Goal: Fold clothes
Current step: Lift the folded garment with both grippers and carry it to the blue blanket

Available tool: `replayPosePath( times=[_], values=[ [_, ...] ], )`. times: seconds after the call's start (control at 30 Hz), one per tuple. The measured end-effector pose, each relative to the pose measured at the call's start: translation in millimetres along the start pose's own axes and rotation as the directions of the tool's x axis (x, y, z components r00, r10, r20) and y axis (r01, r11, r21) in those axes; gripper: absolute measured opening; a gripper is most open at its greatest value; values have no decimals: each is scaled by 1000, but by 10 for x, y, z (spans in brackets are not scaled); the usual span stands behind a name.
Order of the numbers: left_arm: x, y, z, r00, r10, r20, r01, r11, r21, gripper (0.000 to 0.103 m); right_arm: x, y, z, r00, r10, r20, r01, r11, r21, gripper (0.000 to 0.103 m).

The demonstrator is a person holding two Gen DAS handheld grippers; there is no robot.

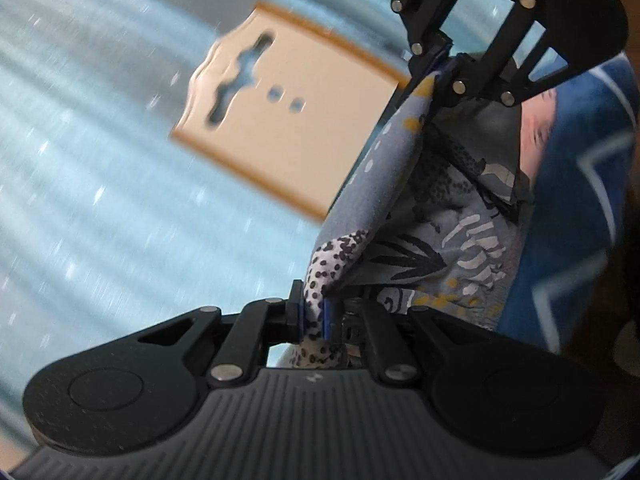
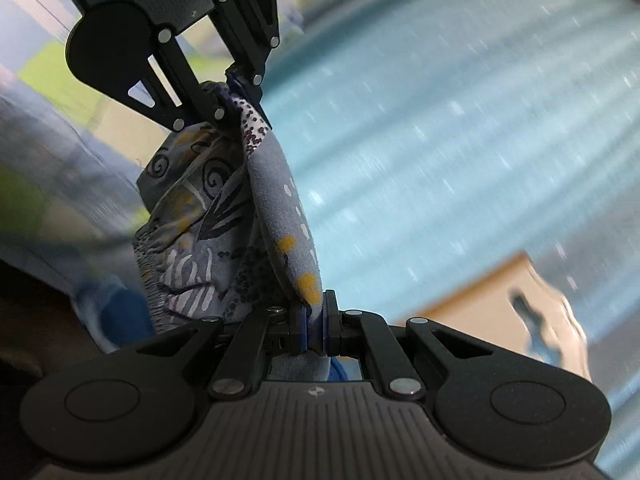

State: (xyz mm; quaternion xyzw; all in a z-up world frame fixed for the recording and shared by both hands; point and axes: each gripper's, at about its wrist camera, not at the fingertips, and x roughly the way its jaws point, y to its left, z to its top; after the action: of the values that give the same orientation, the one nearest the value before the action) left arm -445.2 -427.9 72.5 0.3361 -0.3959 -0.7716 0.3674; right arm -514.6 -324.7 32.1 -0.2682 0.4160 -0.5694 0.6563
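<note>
Your left gripper (image 1: 314, 316) and right gripper (image 2: 314, 322) fingers each pinch the soft, limp grey patterned garment (image 1: 400, 216); hold its edge, twelve o'clock.

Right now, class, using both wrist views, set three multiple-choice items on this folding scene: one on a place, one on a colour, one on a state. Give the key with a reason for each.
1. Where is the patterned garment?
A. Flat on the surface
B. Stretched between the two grippers
C. Under the tan panel

2. What colour is the surface behind the garment?
A. Light blue
B. Red
C. Black

3. How do the left gripper jaws stand?
A. Wide open
B. Shut on nothing
C. Shut on the garment

Key:
1 B, since one end sits in the left gripper and the other in the right gripper, with a taut fold running between them.
2 A, since pale blue with white flecks fills the background around the tan panel.
3 C, since dotted fabric is pinched between the blue pads.
</note>
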Motion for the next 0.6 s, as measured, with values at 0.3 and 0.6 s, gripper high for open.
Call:
replayPosePath(
  times=[0.3, 0.6],
  values=[
    [1249, 173, 871, 986, 4, 169, -11, 999, 39, 7, 492, -971, -930, 963, -208, -173, 202, 978, -52, 4],
    [1577, -1258, 369, 965, -259, 30, 255, 962, 93, 7, 681, -465, -1672, 956, -131, -262, 138, 990, 6, 4]
  ],
)
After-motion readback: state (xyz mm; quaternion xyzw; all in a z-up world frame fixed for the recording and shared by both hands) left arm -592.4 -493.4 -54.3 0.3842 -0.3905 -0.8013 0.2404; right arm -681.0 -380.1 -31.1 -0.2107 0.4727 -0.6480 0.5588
